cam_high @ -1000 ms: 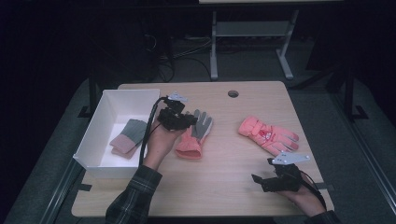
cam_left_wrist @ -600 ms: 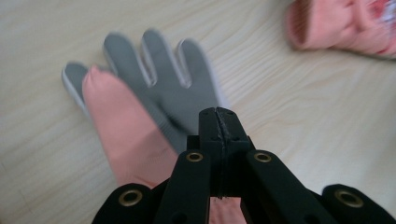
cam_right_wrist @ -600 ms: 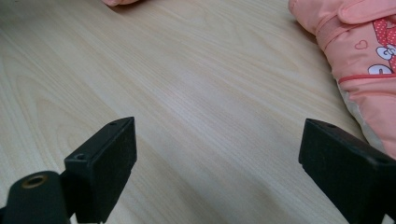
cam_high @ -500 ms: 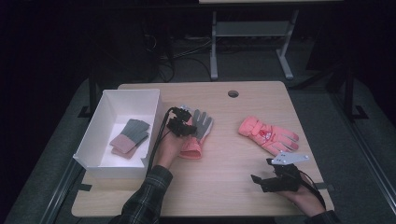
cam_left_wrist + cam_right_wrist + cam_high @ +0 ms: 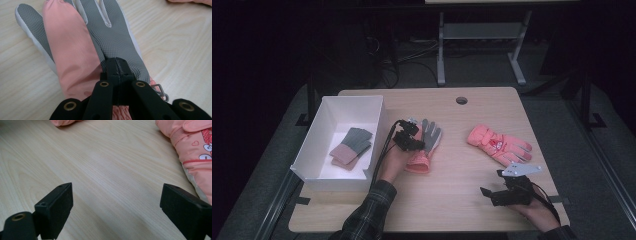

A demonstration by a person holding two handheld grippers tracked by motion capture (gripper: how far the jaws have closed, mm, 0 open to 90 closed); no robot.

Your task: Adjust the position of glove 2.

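A pink glove with a grey textured palm point(image 5: 428, 144) lies palm up at the table's middle. My left gripper point(image 5: 411, 138) rests on it, and the left gripper view has the jaws closed together on the palm fabric point(image 5: 117, 65) at the seam between the pink point(image 5: 75, 52) and the grey. A second pink glove point(image 5: 499, 145) lies to the right, its cuff and printed back point(image 5: 193, 150) at the edge of the right gripper view. My right gripper point(image 5: 486, 193) is held low near the front right with its jaws wide open point(image 5: 116, 202) over bare wood.
A white box point(image 5: 314, 150) stands at the table's left with a folded grey and pink glove pair point(image 5: 352, 147) inside. A round cable hole point(image 5: 461, 100) sits near the far edge. Chair and desk legs stand on the floor beyond the table.
My left hand has sunk from above the box's right rim down onto the grey-palmed glove, a little to the right. The right hand has kept still.
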